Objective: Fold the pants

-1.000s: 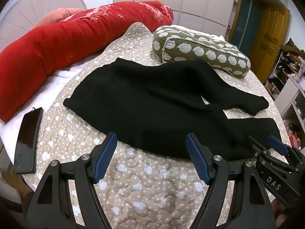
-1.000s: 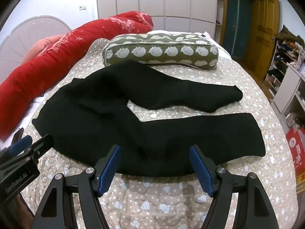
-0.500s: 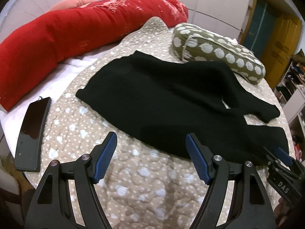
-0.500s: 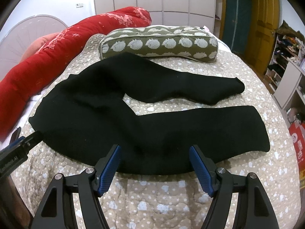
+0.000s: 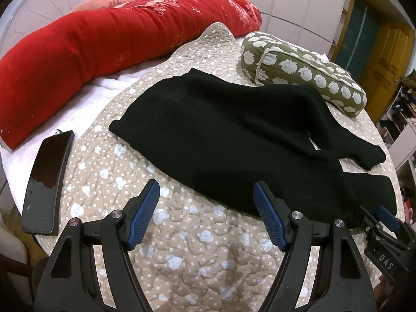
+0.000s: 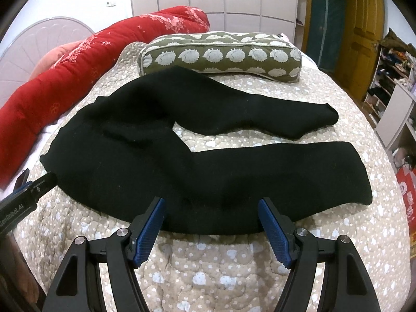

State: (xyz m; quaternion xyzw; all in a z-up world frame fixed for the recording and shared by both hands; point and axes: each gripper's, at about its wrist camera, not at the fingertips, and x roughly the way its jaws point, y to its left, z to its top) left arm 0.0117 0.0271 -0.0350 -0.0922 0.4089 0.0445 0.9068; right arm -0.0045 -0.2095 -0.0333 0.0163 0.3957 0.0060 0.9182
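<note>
Black knit pants (image 6: pixel 166 166) lay spread flat on the beige dotted quilt (image 6: pixel 208 280), straight ahead of both grippers. Ahead of the right gripper (image 6: pixel 212 227) ran the nearer leg, its lower edge just beyond the blue pads; the tips hung close over that edge, though whether they touched the cloth could not be told. Ahead of the left gripper (image 5: pixel 205 209) and a little to its right lay the waist end of the pants (image 5: pixel 234 140), with bare quilt (image 5: pixel 182 247) between its jaws. Both grippers were spread wide, holding nothing.

Compared with a second before, the left gripper had drawn nearer and swung toward the waistband, so that the pants filled more of its view and the hem sat closer to its right pad (image 5: pixel 270 223). The right gripper had also closed in on the near leg; the garment itself had not shifted.

The pants were plain, dark and fuzzy, unfolded, the two legs parted in a narrow V pointing to the right of the right gripper, the far leg bent slightly and ending in a cuff near a green patterned pillow (image 6: pixel 223 54). Beyond lay a long red bolster (image 5: pixel 98 49). Left of the left gripper, a dark phone (image 5: pixel 46 182) rested at the quilt's edge.
</note>
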